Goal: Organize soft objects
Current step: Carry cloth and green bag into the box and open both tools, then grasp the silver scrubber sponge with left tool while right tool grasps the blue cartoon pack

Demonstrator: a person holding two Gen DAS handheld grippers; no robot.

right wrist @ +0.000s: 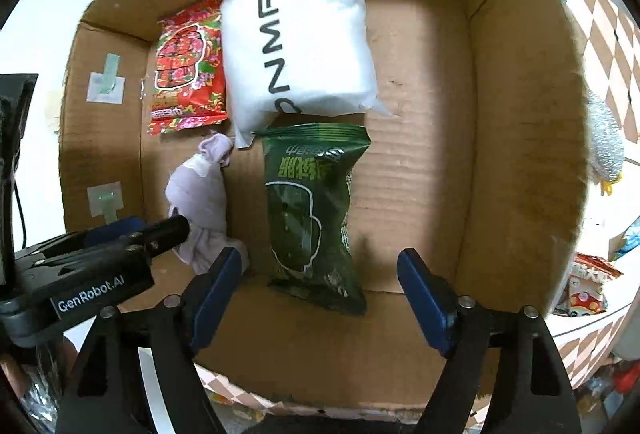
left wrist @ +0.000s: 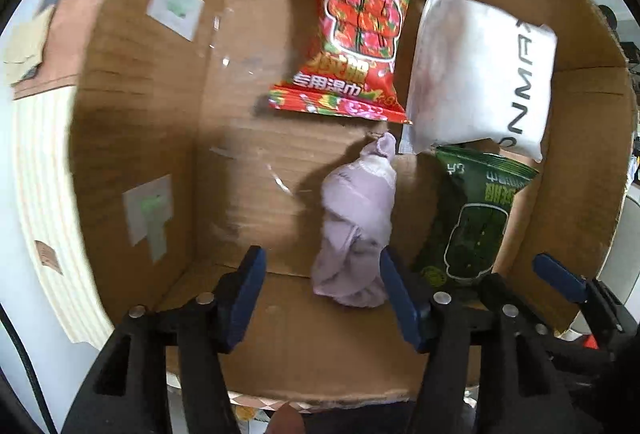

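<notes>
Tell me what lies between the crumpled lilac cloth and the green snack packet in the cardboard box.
Only a bare strip of cardboard box floor separates the crumpled lilac cloth from the green snack packet, clearest in the right wrist view.

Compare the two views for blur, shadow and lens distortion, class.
Left wrist view: motion blur smears the lilac cloth and box wall; a shadow falls left of the cloth. Right wrist view: sharper, white pack brightly lit. Both bend the box edges, fisheye-style.

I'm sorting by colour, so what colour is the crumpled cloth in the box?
Pale lilac; the cloth shows best in the left wrist view.
</notes>
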